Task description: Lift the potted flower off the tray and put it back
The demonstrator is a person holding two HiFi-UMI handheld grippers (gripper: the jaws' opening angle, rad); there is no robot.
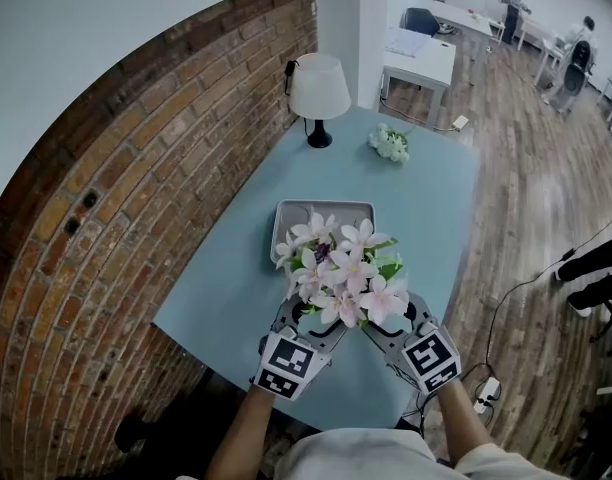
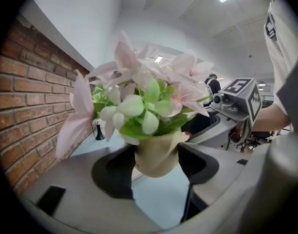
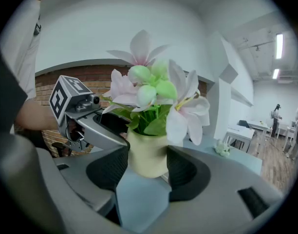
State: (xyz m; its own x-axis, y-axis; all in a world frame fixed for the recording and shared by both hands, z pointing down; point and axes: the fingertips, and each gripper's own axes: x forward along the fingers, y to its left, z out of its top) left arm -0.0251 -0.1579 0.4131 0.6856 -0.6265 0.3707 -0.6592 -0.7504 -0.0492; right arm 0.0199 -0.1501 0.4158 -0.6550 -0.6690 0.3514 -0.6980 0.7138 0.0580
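The left gripper point(image 2: 156, 164) and right gripper point(image 3: 148, 162) each pinch the pot of the potted flower point(image 1: 341, 268), which seems to hang just on the near side of the tray point(image 1: 286, 211). The lift looks done. Setting it back remains.

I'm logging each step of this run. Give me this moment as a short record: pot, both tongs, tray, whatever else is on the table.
pot: cream pot with pink flowers, held in the air above the table
left tongs: left tongs shut on pot
right tongs: right tongs shut on pot from the other side
tray: grey tray on the table, beyond the pot, near end hidden by the flowers
other: lamp and small white bunch at the table's far end
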